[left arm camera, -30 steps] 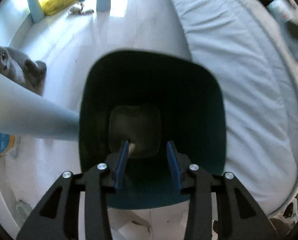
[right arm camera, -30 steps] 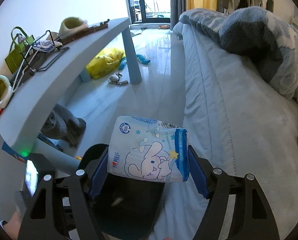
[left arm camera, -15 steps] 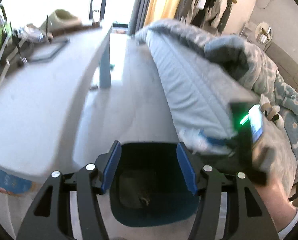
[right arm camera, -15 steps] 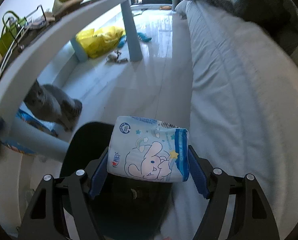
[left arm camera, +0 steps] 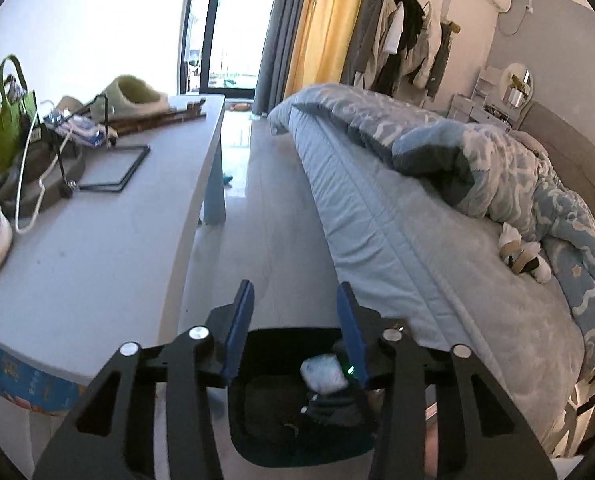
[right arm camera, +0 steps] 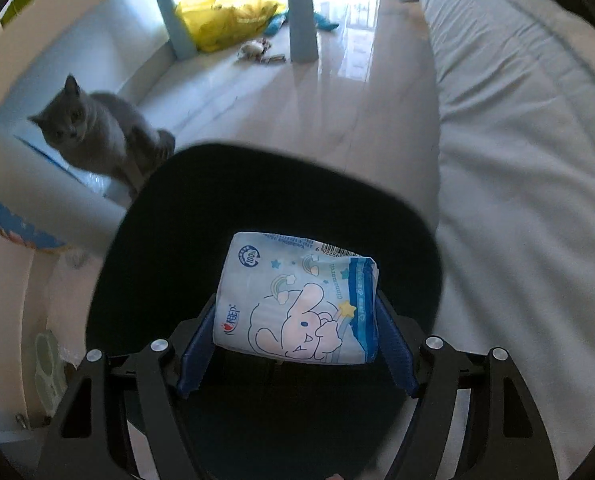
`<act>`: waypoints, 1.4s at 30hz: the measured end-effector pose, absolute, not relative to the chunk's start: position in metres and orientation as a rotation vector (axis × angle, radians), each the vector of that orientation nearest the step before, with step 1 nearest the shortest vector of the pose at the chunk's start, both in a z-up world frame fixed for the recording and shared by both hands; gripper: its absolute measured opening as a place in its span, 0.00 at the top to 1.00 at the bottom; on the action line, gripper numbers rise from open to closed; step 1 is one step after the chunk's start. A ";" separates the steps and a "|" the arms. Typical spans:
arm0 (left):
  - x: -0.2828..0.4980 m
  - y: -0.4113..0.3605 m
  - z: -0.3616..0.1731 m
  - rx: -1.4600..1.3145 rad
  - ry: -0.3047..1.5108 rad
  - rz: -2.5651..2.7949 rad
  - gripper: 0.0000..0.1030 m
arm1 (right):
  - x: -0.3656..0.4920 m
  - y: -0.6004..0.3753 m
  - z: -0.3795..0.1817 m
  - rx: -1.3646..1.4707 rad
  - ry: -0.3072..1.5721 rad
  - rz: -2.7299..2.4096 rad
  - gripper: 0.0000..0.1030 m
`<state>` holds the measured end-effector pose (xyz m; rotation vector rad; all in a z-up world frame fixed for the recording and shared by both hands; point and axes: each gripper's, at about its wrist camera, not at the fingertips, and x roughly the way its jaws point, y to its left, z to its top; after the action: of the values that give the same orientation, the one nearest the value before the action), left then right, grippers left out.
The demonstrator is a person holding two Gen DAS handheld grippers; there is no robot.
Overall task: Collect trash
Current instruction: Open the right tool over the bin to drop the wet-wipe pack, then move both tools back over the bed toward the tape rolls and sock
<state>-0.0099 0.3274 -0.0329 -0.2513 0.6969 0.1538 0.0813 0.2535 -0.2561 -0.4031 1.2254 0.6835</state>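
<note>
My right gripper [right arm camera: 295, 312] is shut on a blue-and-white tissue pack [right arm camera: 297, 300] with a cartoon rabbit, held just over the mouth of the dark bin [right arm camera: 257, 172] on the floor. In the left wrist view the bin [left arm camera: 257, 440] sits below my left gripper [left arm camera: 295, 304], and the pack [left arm camera: 323, 374] shows above its opening with the right gripper's green light beside it. The left jaws are closing with nothing between them. Crumpled paper scraps [left arm camera: 521, 254] lie on the bed by the quilt.
A grey cat [right arm camera: 97, 128] sits on the floor left of the bin, under the long table [left arm camera: 97, 248]. The bed [left arm camera: 417, 272] runs along the right. A yellow bag [right arm camera: 225, 20] and small toys lie near the table leg [right arm camera: 301, 12].
My left gripper rose out of the bin and tilted up toward the room; its jaws widened, then narrowed. The right gripper came down over the bin with the pack.
</note>
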 end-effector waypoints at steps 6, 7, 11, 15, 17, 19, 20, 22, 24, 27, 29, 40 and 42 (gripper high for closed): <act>-0.009 0.320 -0.016 -0.295 0.658 0.110 0.67 | 0.070 0.255 -0.273 -0.470 1.247 0.693 0.23; -0.008 0.318 -0.014 -0.286 0.652 0.112 0.68 | 0.069 0.253 -0.273 -0.472 1.242 0.697 0.14; -0.008 0.308 0.000 -0.255 0.618 0.118 0.68 | 0.068 0.249 -0.272 -0.472 1.237 0.702 0.10; -0.009 0.299 0.015 -0.243 0.573 0.111 0.68 | 0.064 0.247 -0.262 -0.465 1.217 0.729 0.10; -0.008 0.297 0.021 -0.258 0.557 0.102 0.68 | 0.064 0.245 -0.251 -0.462 1.189 0.750 0.10; -0.006 0.294 0.024 -0.263 0.550 0.098 0.68 | 0.063 0.244 -0.237 -0.449 1.162 0.766 0.10; -0.004 0.291 0.027 -0.254 0.545 0.100 0.68 | 0.063 0.244 -0.228 -0.442 1.141 0.774 0.10; -0.002 0.287 0.031 -0.241 0.536 0.108 0.68 | 0.061 0.242 -0.209 -0.432 1.101 0.784 0.10; 0.000 0.282 0.036 -0.236 0.525 0.107 0.68 | 0.062 0.239 -0.190 -0.416 1.061 0.795 0.10; 0.002 0.275 0.042 -0.225 0.508 0.110 0.68 | 0.063 0.228 -0.156 -0.399 0.986 0.800 0.10; 0.003 0.272 0.046 -0.229 0.496 0.109 0.68 | 0.064 0.220 -0.139 -0.385 0.943 0.792 0.10; 0.026 0.238 0.057 -0.213 0.464 0.066 0.50 | 0.103 0.133 -0.068 -0.272 0.793 0.676 0.16; 0.034 0.228 0.055 -0.212 0.468 0.044 0.47 | 0.109 0.116 -0.063 -0.256 0.785 0.651 0.16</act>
<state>0.0337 0.2276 0.0552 -0.2115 0.4676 0.0443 0.1095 0.1161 -0.0634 -0.2557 0.7846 0.6507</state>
